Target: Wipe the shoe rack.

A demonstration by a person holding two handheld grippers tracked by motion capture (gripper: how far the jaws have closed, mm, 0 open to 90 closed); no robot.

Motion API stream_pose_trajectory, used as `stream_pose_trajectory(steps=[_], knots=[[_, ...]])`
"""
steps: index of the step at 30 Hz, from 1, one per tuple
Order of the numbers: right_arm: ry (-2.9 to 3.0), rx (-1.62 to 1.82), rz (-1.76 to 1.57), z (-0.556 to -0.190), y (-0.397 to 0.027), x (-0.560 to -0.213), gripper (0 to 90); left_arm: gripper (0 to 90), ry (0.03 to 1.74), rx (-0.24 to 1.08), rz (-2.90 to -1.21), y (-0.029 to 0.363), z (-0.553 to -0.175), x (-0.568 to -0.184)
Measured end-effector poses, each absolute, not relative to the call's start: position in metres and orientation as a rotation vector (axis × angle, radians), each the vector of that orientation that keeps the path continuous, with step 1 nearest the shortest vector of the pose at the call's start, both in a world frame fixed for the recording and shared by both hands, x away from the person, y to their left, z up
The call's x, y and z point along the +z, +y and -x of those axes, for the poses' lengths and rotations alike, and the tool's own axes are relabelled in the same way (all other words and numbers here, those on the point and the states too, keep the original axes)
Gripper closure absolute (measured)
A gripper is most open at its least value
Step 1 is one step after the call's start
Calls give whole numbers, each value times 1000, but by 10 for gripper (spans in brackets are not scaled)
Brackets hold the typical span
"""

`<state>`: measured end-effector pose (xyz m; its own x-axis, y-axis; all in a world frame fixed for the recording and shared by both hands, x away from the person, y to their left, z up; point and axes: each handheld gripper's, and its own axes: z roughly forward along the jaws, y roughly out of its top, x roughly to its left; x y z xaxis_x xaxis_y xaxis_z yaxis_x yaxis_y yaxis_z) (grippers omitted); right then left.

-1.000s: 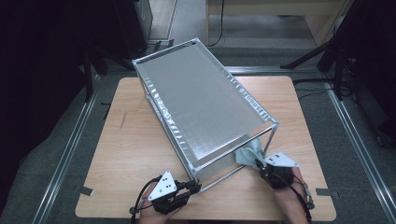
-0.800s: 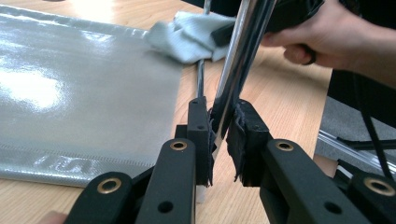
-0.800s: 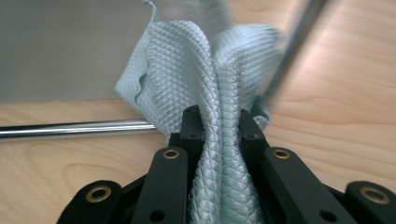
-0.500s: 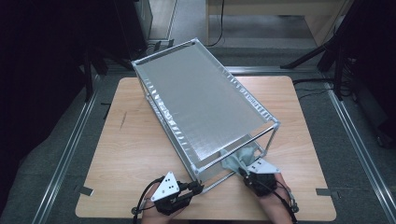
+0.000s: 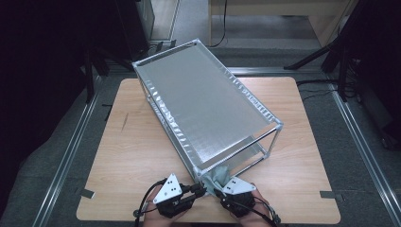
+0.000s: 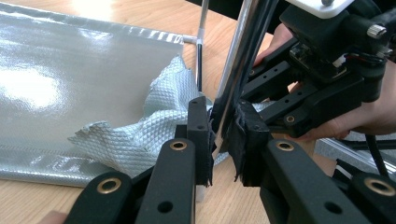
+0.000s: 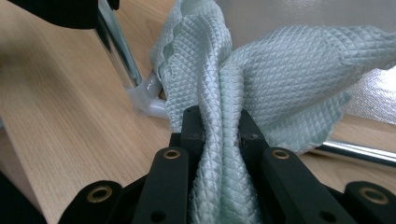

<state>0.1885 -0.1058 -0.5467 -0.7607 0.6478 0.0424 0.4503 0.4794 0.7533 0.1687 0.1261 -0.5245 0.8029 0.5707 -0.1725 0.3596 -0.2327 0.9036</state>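
A metal-framed rack (image 5: 208, 104) with silvery sheet shelves stands slantwise on the wooden table (image 5: 127, 156). My left gripper (image 5: 201, 191) is at the rack's near corner, and the left gripper view shows it (image 6: 223, 135) shut on the chrome corner post (image 6: 236, 79). Close to its right, my right gripper (image 5: 218, 191) is shut on a pale green waffle-weave cloth (image 5: 220, 177). In the right gripper view the cloth (image 7: 280, 70) bunches up between the pads of that gripper (image 7: 222, 121) and spreads against the lower shelf beside the post (image 7: 116, 46).
The rack covers the table's middle from far left to near right. Bare wood lies to its left and right (image 5: 302, 142). Metal floor rails (image 5: 71, 151) run along both sides of the table, with dark stands and cables beyond.
My right gripper has carried the cloth leftward along the rack's near end, from its right corner up to the post held by the left gripper. The left gripper has stayed put.
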Motion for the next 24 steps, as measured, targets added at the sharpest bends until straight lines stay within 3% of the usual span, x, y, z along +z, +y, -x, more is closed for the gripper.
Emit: stream_pose_trajectory(steps=[6, 18, 24], knots=[[2464, 1089, -938, -205, -125, -544, 785, 794, 707, 234, -1853, 126, -169, -525], [2192, 1021, -1302, -257, -210, -543, 769, 794, 702, 234, -1855, 126, -169, -525], [2131, 999, -1343, -264, -218, -542, 775, 794, 703, 232, -1854, 126, -169, -525]])
